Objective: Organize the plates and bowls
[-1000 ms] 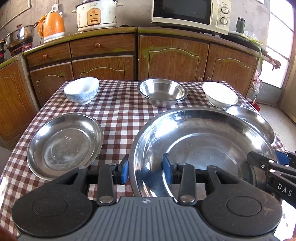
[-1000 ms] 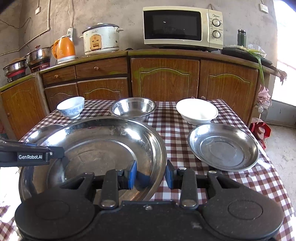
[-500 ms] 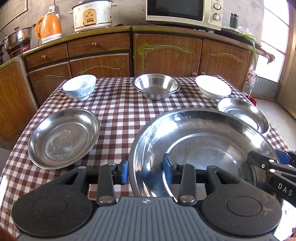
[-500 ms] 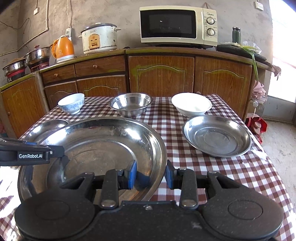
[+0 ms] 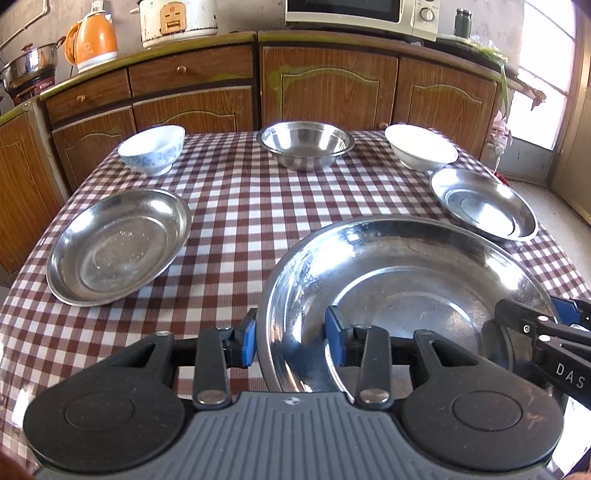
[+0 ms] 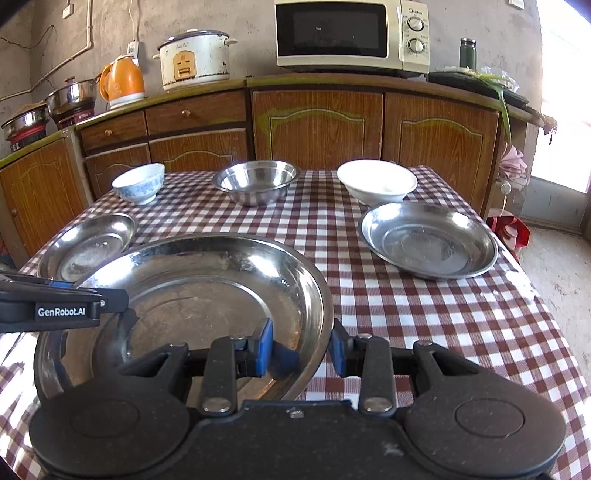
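A large steel basin [image 5: 406, 288] [image 6: 192, 291] is held above the checked table. My left gripper [image 5: 290, 338] is shut on its left rim. My right gripper [image 6: 301, 349] is shut on its right rim. On the table lie a steel plate at the left [image 5: 118, 245] [image 6: 88, 243] and a steel plate at the right [image 5: 484, 203] [image 6: 428, 240]. At the far edge stand a blue-patterned bowl [image 5: 152, 148] [image 6: 139, 182], a steel bowl [image 5: 306, 144] [image 6: 256, 181] and a white bowl [image 5: 421, 151] [image 6: 376, 181].
The table [image 5: 258, 206] is covered with a red and white checked cloth. Wooden cabinets [image 6: 317, 125] stand behind it, with a microwave [image 6: 351, 35], a rice cooker [image 6: 194, 59] and an orange kettle [image 6: 123, 81] on top. Open floor [image 6: 561, 266] lies to the right.
Both grippers have risen and drawn back with the basin. The table and its dishes now sit lower and farther off in both views.
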{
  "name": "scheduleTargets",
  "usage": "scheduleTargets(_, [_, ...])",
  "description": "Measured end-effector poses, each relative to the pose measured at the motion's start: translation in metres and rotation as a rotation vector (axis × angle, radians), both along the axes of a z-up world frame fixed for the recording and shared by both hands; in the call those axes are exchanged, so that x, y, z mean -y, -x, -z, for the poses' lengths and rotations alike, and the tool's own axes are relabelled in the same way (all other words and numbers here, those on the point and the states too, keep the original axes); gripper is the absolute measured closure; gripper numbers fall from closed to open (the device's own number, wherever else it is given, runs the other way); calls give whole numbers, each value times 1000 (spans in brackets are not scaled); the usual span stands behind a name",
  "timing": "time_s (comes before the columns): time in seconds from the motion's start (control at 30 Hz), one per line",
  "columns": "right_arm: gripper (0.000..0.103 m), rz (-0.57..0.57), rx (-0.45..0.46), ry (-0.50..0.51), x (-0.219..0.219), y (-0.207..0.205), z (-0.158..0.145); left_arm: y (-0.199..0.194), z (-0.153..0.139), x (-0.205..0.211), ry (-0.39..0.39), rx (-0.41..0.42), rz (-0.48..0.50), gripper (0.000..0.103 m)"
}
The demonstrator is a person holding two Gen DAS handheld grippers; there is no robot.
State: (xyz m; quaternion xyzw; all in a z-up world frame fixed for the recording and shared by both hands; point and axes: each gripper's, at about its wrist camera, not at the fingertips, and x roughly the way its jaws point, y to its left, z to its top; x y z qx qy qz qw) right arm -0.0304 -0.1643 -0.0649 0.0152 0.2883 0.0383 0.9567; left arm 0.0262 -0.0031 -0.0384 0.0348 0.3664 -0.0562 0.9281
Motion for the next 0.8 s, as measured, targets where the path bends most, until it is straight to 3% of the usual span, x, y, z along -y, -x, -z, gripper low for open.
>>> scheduleTargets(0.8, [62, -12, -68, 4, -4, -10, 32, -7, 30, -5, -19, -46, -14, 63])
